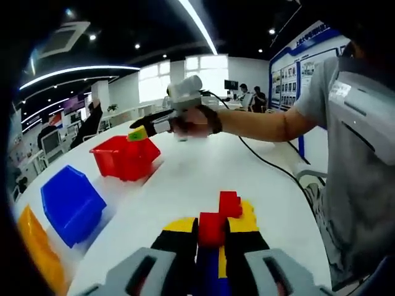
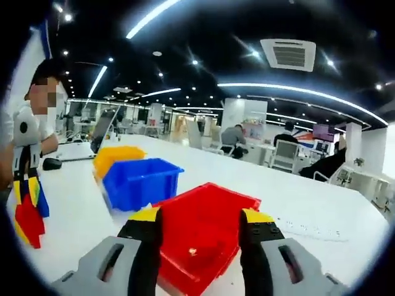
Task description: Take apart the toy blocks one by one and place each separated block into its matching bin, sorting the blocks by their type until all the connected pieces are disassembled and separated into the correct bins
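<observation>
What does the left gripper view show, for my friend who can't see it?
The left gripper holds red, yellow and blue toy blocks over a white table. A person's hand holds the right gripper above a red bin, beside blue and orange bins.

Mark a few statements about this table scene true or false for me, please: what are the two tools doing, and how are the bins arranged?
1. The right tool is held above the red bin. True.
2. The left tool holds nothing. False: it grips a cluster of blocks in red, yellow and blue.
3. The blue bin sits between the red bin and the yellow bin. True.
4. The right tool is clamped on a blue block. False: its jaws stand apart with nothing between them.
</observation>
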`<state>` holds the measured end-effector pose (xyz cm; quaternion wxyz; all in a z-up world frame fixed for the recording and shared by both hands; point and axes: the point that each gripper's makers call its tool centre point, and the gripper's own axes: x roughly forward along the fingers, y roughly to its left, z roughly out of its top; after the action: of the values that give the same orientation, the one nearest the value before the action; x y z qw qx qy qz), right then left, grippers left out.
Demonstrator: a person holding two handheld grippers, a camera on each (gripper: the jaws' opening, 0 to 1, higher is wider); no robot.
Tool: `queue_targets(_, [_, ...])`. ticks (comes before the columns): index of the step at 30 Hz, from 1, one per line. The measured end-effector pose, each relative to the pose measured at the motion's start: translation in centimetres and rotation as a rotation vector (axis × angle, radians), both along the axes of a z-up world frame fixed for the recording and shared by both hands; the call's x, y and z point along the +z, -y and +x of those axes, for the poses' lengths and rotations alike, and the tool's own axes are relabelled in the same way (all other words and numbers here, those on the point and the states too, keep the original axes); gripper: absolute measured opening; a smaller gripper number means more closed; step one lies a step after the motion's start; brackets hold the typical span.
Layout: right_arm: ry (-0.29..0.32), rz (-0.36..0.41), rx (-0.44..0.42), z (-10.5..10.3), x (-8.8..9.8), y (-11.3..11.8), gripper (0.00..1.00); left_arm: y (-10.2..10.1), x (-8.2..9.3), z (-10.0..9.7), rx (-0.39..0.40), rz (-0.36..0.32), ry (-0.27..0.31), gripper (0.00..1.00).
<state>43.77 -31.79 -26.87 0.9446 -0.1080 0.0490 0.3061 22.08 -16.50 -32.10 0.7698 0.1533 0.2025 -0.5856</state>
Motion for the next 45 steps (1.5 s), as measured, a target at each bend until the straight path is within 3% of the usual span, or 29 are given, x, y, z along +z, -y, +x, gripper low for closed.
queue_targets(6, [0.01,0.019,0.016,-0.3,0.5,0.2,0.44,0.0,0.0,0.0,0.002,0.001,-0.002,0.19])
queue_targets(12, [0.006,0.014,0.094,-2.1,1.0,-1.0,0.41,0.0,0.0,0.1,0.009,0.009,-0.003,0.19])
queue_targets(16, [-0.053,0.085,0.298,-6.1,2.3,-4.1,0.4,0.0,0.0,0.1,0.01,0.009,-0.005,0.19])
queue_targets(23, [-0.08,-0.065,0.56,-13.7,3.3,-7.9,0.39,0.0,0.0,0.2,0.008,0.003,-0.005,0.19])
queue_targets(27, [-0.141,-0.14,0.686,-17.5,1.9,-9.5,0.39,0.0,0.0,0.2,0.008,0.002,-0.005,0.19])
queue_targets(31, [-0.237,-0.224,0.802,-21.0,-1.0,-10.8,0.37,0.0,0.0,0.1,0.009,0.003,-0.006,0.19])
queue_targets(32, [-0.286,-0.262,0.834,-22.1,-2.7,-11.2,0.37,0.0,0.0,0.1,0.009,0.004,-0.006,0.19])
queue_targets(36, [-0.334,-0.292,0.857,-23.1,-5.1,-12.1,0.34,0.0,-0.1,0.1,0.008,0.005,-0.006,0.19])
queue_targets(39, [-0.375,-0.23,0.877,-23.7,-5.2,-12.9,0.31,0.0,-0.1,0.1,0.009,0.003,-0.006,0.19])
queue_targets(45, [-0.388,-0.215,0.896,-23.9,-5.4,-13.4,0.22,0.0,-0.1,0.2,0.01,0.001,-0.007,0.19])
